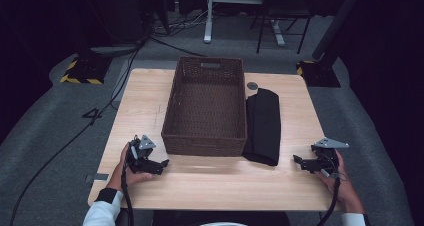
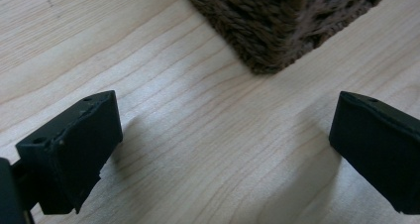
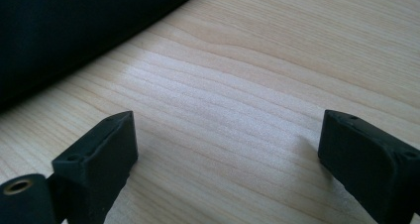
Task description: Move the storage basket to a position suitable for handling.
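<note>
A brown woven basket (image 1: 207, 103) stands in the middle of the wooden table (image 1: 150, 186), and a folded black cloth (image 1: 262, 126) lies along its right side. My left gripper (image 1: 162, 165) rests on the table near the basket's front left corner (image 2: 277, 30), jaws open with only bare wood between them (image 2: 223, 149). My right gripper (image 1: 298, 161) rests at the table's right front, open, with nothing between its jaws (image 3: 228, 159). The black cloth's edge (image 3: 74, 30) lies just beyond it.
A small dark round disc (image 1: 252, 86) sits on the table behind the cloth. Cables (image 1: 75, 131) run over the grey floor to the left. A desk frame and a chair (image 1: 280, 11) stand in the dark behind the table.
</note>
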`<state>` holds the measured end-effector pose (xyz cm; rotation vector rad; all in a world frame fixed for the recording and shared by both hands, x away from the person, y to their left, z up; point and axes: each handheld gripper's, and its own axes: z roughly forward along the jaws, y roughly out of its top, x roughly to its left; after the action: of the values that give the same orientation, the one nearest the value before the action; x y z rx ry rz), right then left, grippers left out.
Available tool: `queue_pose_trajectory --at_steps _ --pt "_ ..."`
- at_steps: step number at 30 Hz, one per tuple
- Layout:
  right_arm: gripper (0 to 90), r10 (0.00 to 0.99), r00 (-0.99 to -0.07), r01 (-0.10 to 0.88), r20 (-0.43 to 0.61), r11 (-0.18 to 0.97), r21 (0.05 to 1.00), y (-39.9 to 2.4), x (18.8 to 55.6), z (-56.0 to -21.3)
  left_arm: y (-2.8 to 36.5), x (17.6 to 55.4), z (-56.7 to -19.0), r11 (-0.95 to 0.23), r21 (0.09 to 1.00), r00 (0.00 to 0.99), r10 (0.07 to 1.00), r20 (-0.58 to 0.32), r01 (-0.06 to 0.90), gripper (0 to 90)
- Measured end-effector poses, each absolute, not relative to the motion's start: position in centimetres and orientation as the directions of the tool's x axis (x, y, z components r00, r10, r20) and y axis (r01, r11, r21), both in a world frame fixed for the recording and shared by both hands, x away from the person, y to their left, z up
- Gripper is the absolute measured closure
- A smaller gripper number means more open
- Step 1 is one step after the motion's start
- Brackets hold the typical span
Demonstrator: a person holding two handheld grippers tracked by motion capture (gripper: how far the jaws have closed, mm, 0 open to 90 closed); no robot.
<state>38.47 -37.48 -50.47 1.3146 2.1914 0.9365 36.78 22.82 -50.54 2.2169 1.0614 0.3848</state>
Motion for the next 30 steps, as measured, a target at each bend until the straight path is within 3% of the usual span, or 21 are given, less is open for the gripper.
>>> queue_pose_trajectory --at_steps 7,10,14,21,30 --pt "9.0 0.874 -0.486 0.595 -0.015 0.343 0.727 -37.7 38.5 -50.5 22.7 36.5 -50.6 -0.466 0.663 0.634 0.773 -0.016 0.585 0.5" --pt "17.7 0.865 -0.501 0.574 -0.021 0.350 0.740 -37.5 38.7 -50.4 22.7 36.4 -50.6 -0.461 0.662 0.629 0.777 -0.019 0.590 0.5" --pt "21.4 0.865 -0.503 0.573 0.000 0.333 0.749 -36.8 39.4 -49.7 22.6 36.1 -50.6 -0.458 0.665 0.623 0.782 -0.015 0.591 1.1" --pt "21.1 0.838 -0.543 0.537 0.055 0.297 0.790 -33.7 42.0 -47.1 22.6 36.2 -50.6 -0.460 0.665 0.626 0.780 -0.015 0.589 1.0" --pt "18.2 0.820 -0.570 0.557 0.058 0.333 0.761 -29.3 44.9 -46.9 22.6 36.1 -50.6 -0.463 0.664 0.630 0.777 -0.016 0.587 1.1"
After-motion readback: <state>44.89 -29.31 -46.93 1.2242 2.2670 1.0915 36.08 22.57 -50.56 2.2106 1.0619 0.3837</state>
